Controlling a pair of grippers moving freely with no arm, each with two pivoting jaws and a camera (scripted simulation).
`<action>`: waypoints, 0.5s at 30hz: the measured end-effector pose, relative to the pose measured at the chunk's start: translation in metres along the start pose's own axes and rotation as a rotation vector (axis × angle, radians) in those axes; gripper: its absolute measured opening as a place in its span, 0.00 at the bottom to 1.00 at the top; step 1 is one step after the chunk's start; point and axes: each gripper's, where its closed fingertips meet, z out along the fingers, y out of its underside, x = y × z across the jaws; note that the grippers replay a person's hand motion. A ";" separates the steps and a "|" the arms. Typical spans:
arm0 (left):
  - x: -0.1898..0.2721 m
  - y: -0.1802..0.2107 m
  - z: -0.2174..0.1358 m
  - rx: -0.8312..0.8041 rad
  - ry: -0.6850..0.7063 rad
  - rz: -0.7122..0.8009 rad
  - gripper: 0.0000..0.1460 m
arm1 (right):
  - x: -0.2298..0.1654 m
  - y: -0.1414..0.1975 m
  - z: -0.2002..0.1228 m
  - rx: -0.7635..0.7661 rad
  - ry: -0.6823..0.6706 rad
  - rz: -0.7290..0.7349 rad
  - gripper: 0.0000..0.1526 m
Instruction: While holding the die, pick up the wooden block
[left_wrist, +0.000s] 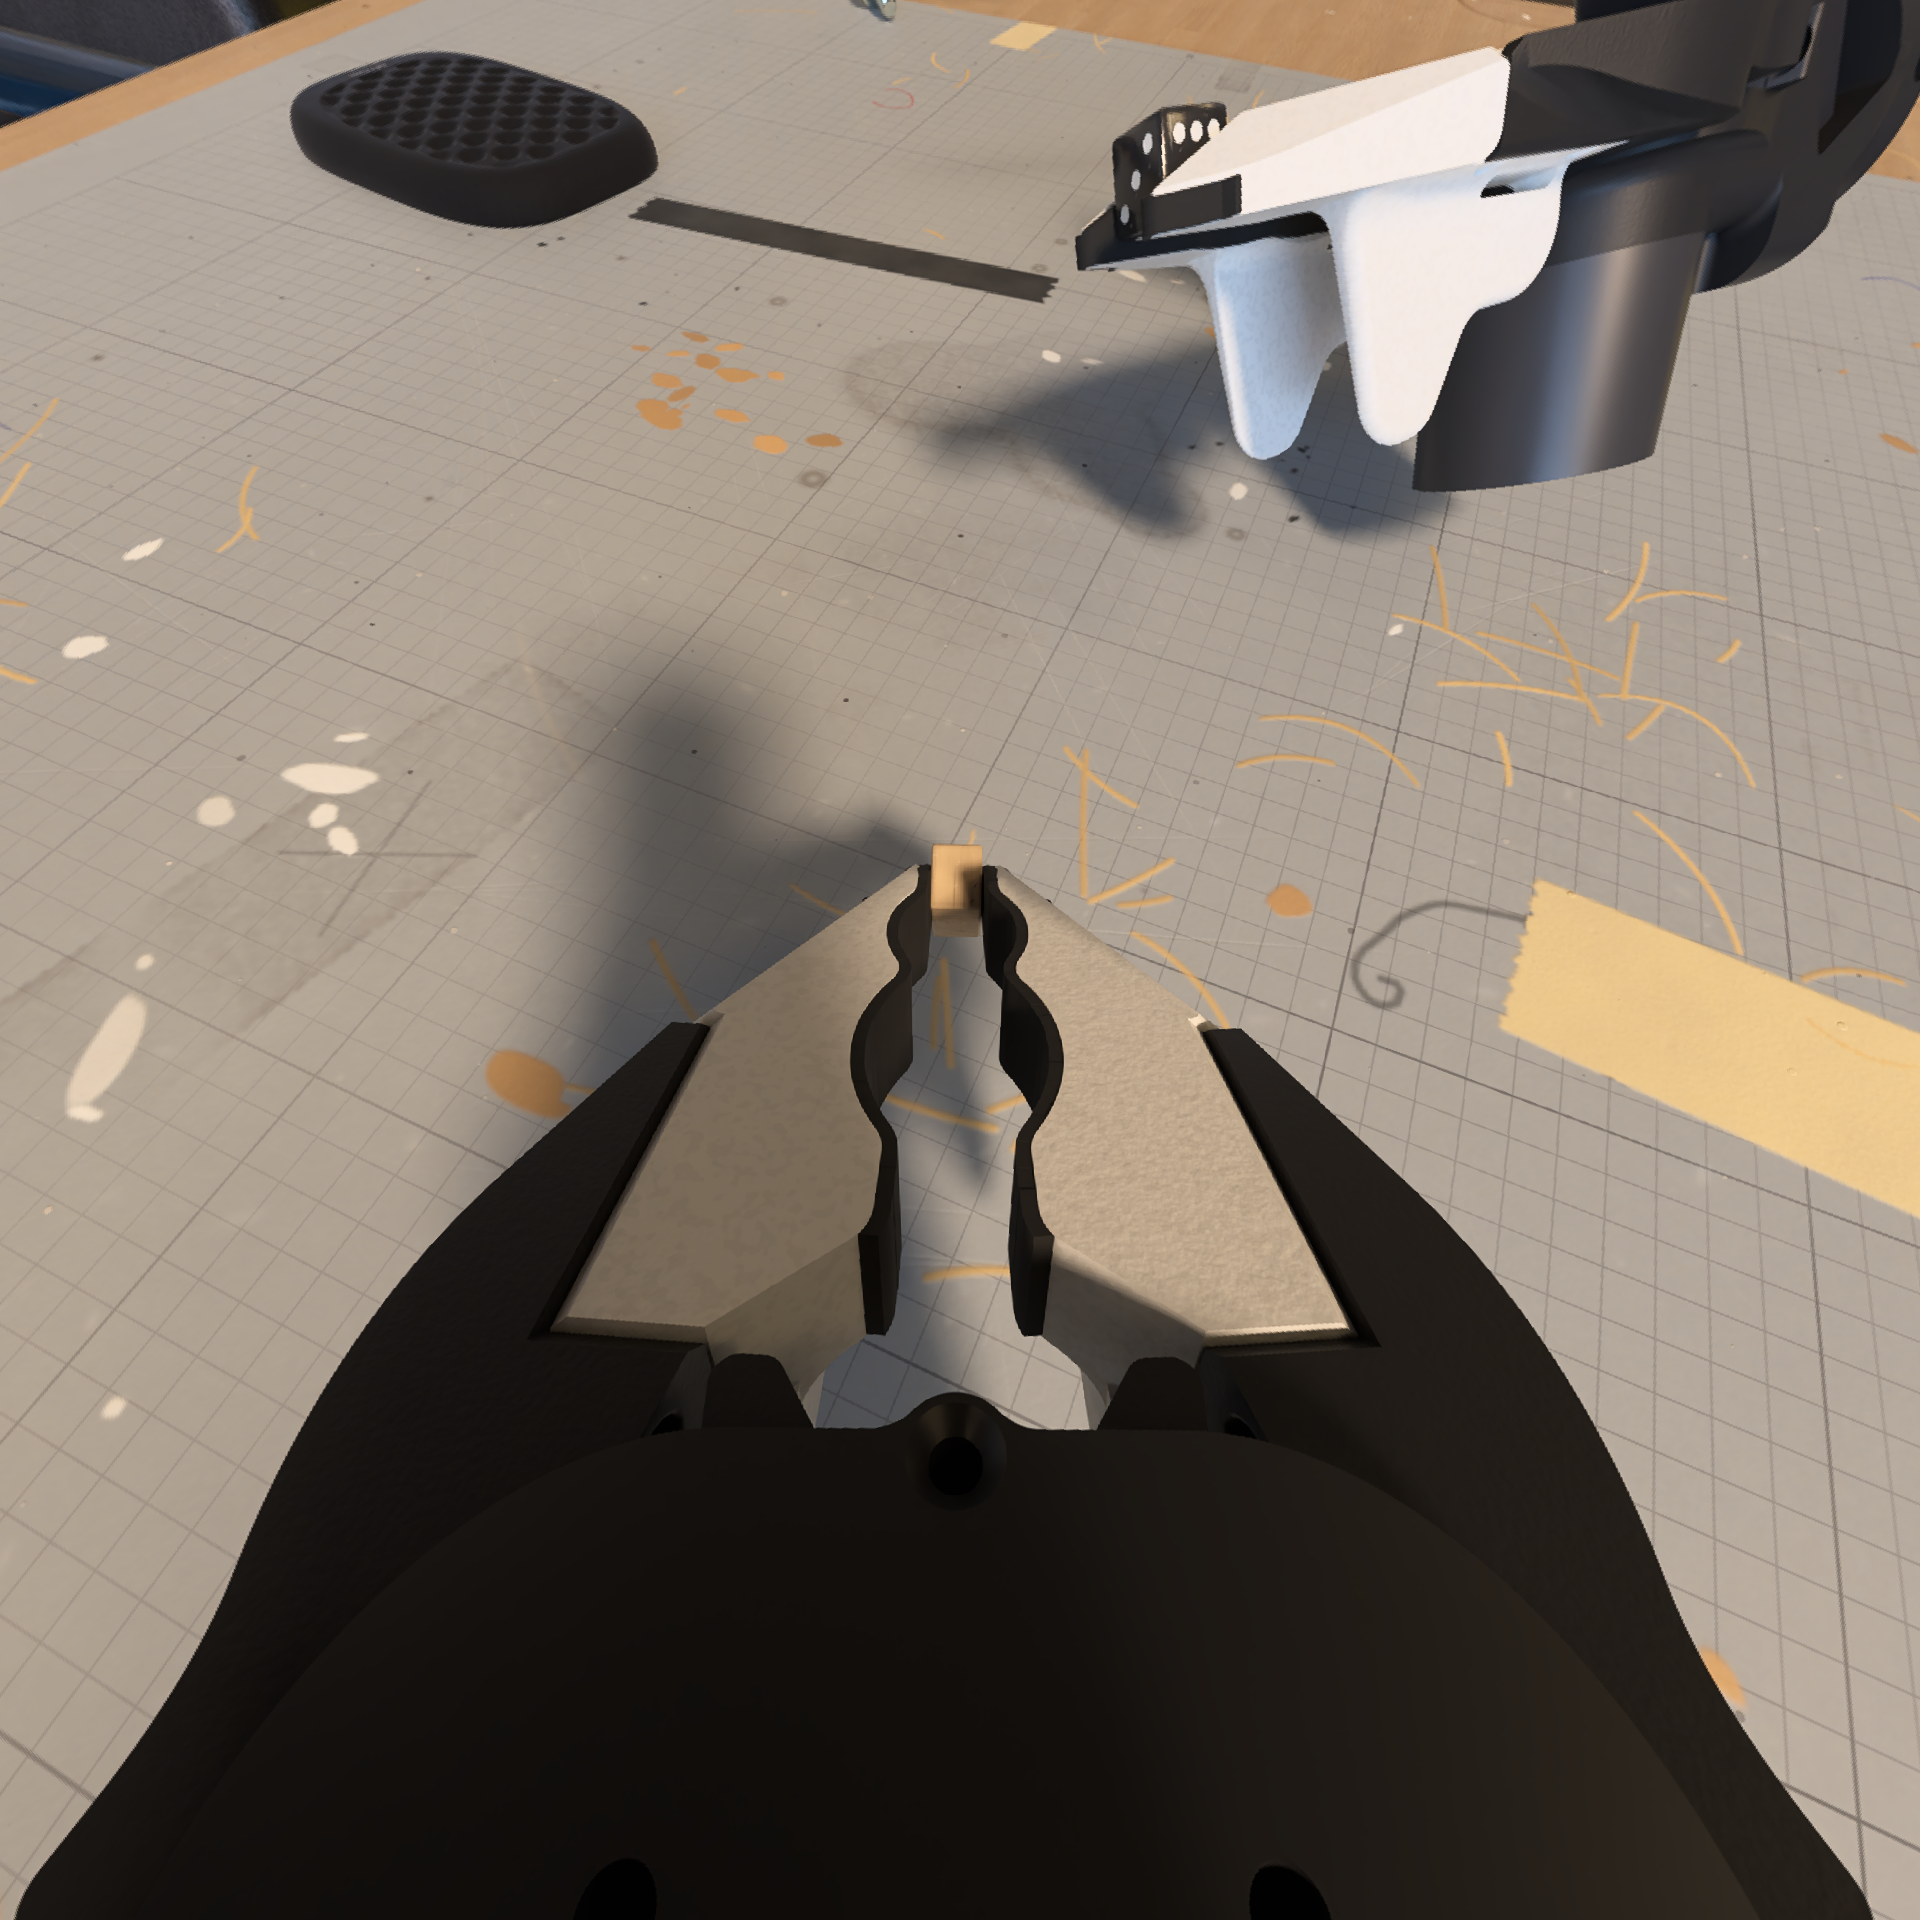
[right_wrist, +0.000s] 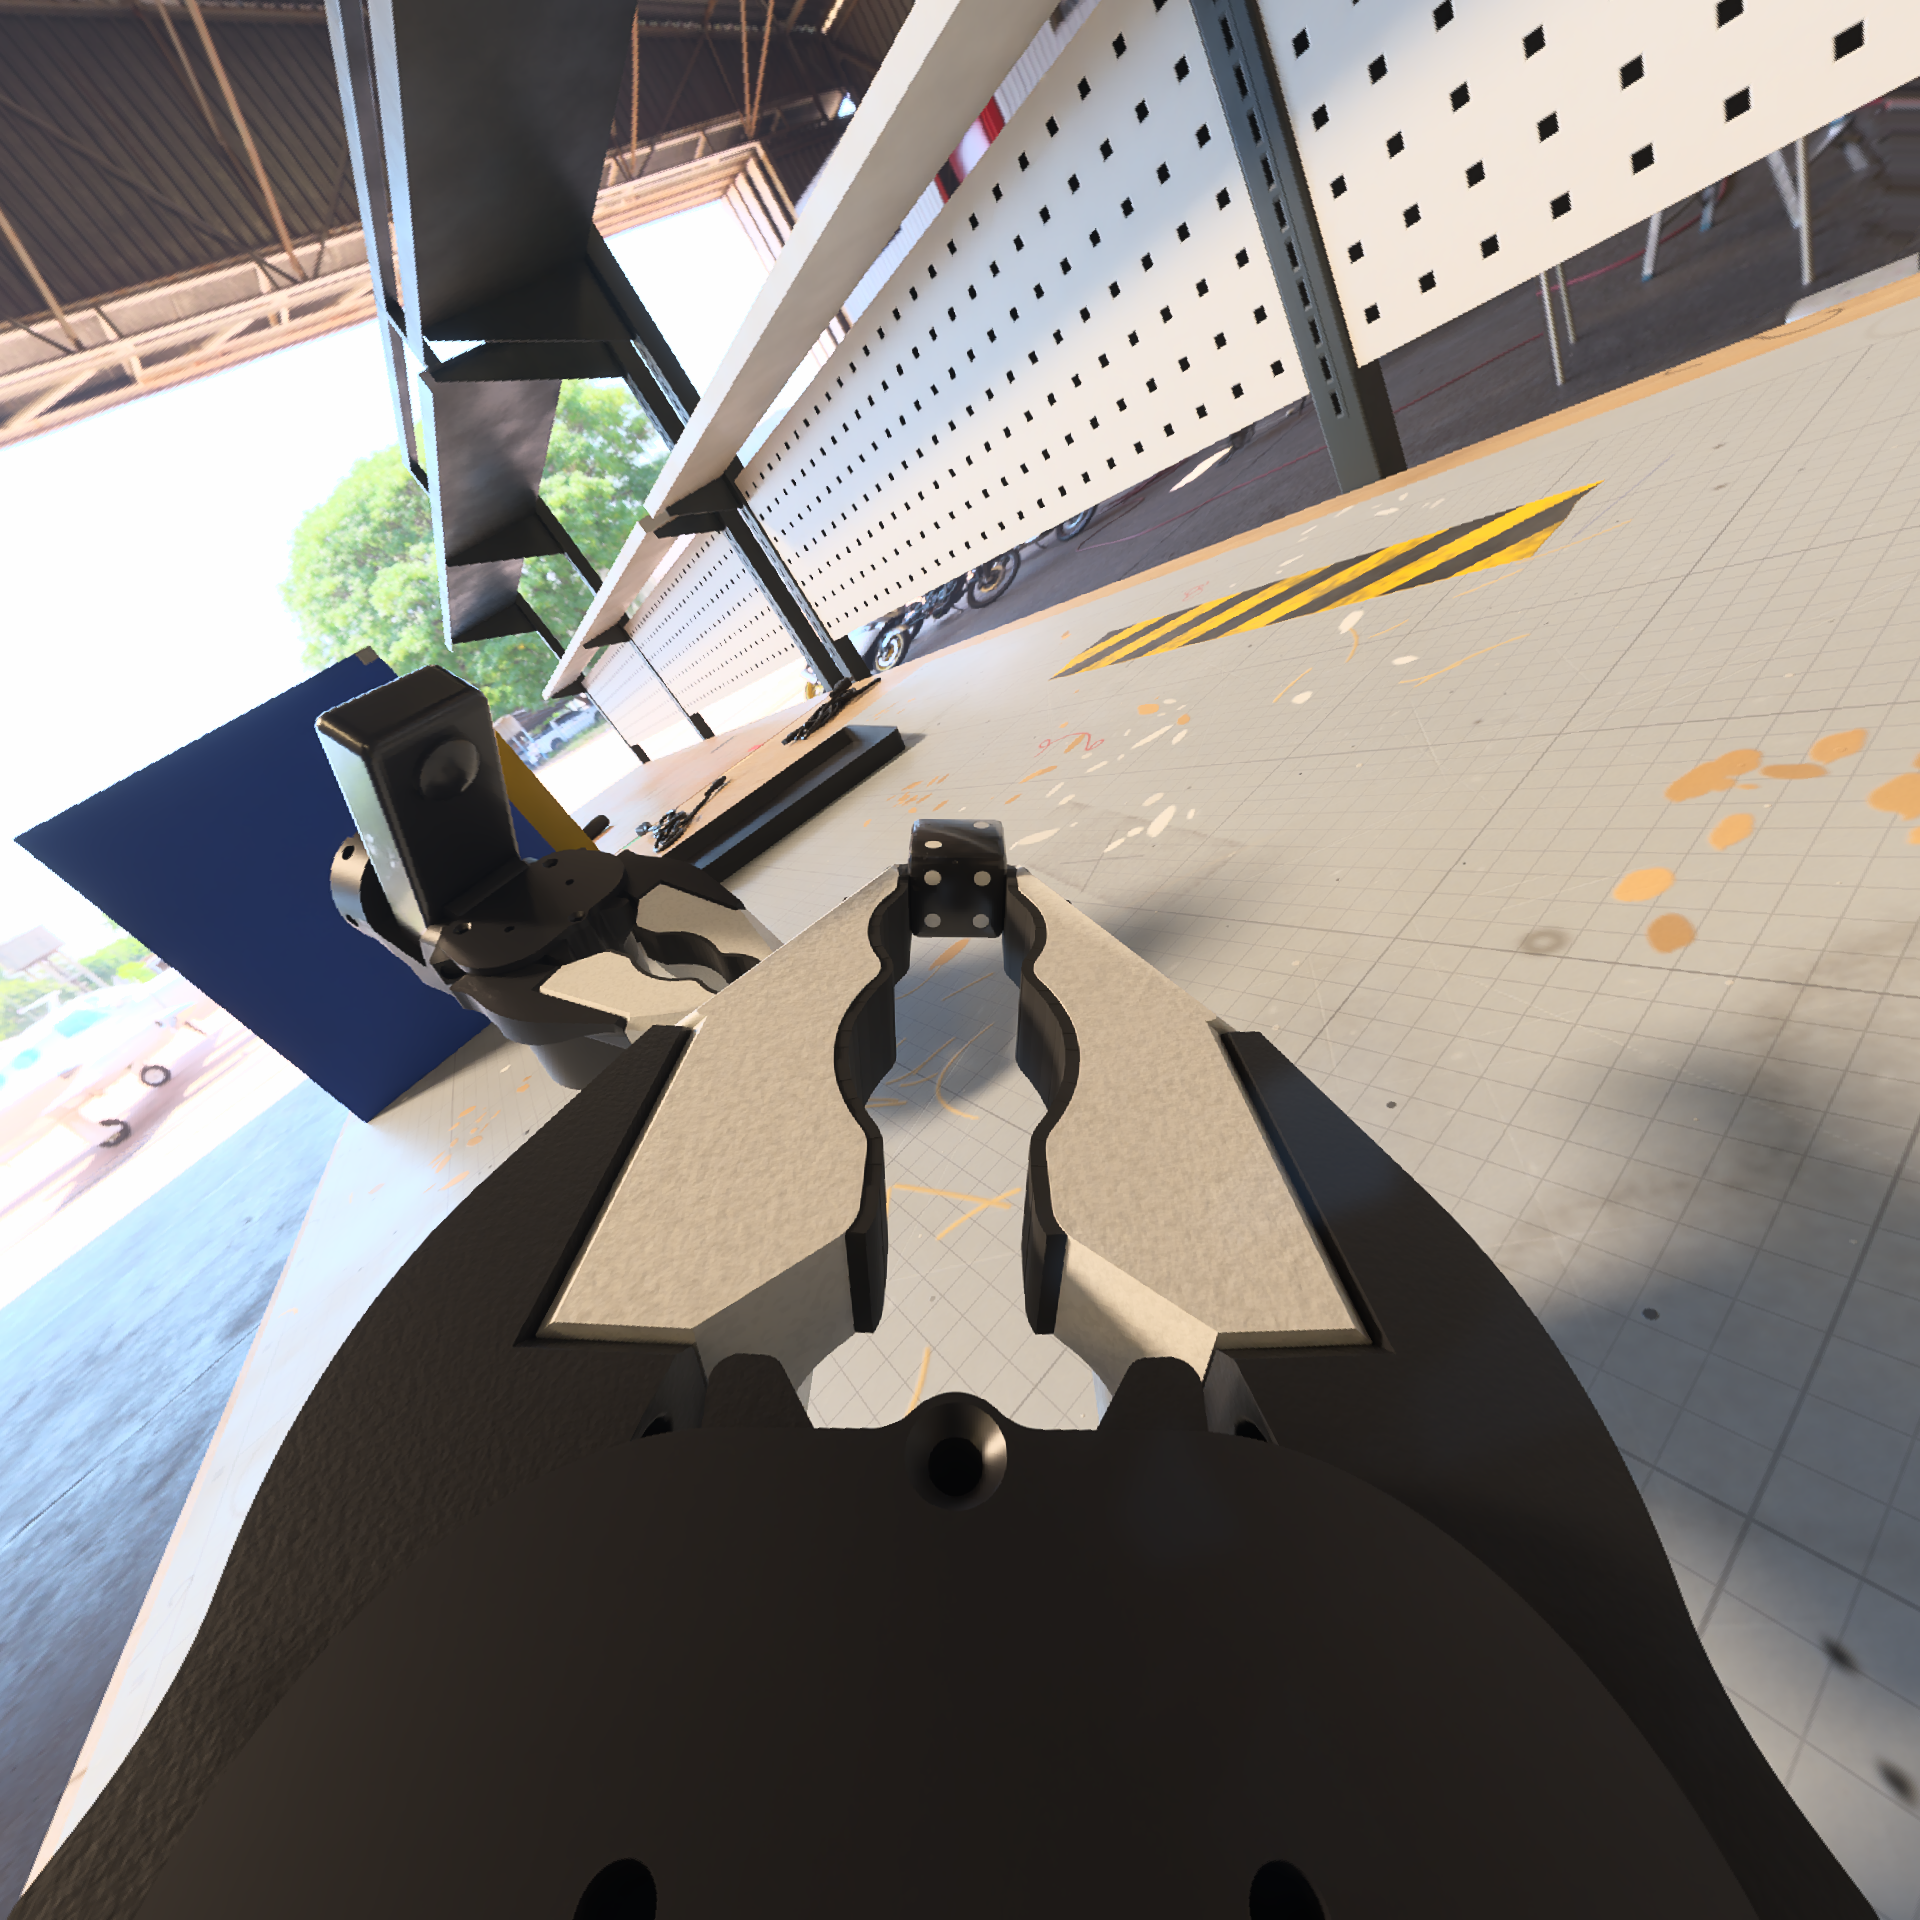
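My left gripper (left_wrist: 956, 891) is shut on a small pale wooden block (left_wrist: 956, 888), held at the fingertips above the grey cutting mat (left_wrist: 416, 582). My right gripper (right_wrist: 956, 883) is shut on a black die with white pips (right_wrist: 956, 883), held at its fingertips above the mat. In the left wrist view the right gripper (left_wrist: 1127, 197) hangs at the upper right with the die (left_wrist: 1158, 145) in its tips. In the right wrist view the left gripper (right_wrist: 717, 961) shows at the left, its tips hidden behind my right finger.
A black perforated oval pad (left_wrist: 473, 135) lies at the far left of the mat, with a strip of black tape (left_wrist: 842, 249) beside it. Tan tape (left_wrist: 1714, 1049) lies at the right. A white pegboard wall (right_wrist: 1143, 260) and yellow-black hazard tape (right_wrist: 1330, 577) border the bench.
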 end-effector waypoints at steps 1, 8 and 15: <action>0.000 0.000 0.000 0.002 -0.001 -0.001 0.06 | 0.000 0.000 0.000 -0.001 0.000 0.001 0.11; -0.001 -0.002 -0.001 0.014 -0.004 -0.004 0.06 | 0.000 0.000 0.000 -0.002 0.000 0.002 0.11; -0.001 -0.003 -0.002 0.022 -0.007 -0.003 0.06 | 0.000 0.000 0.000 0.001 -0.001 0.002 0.11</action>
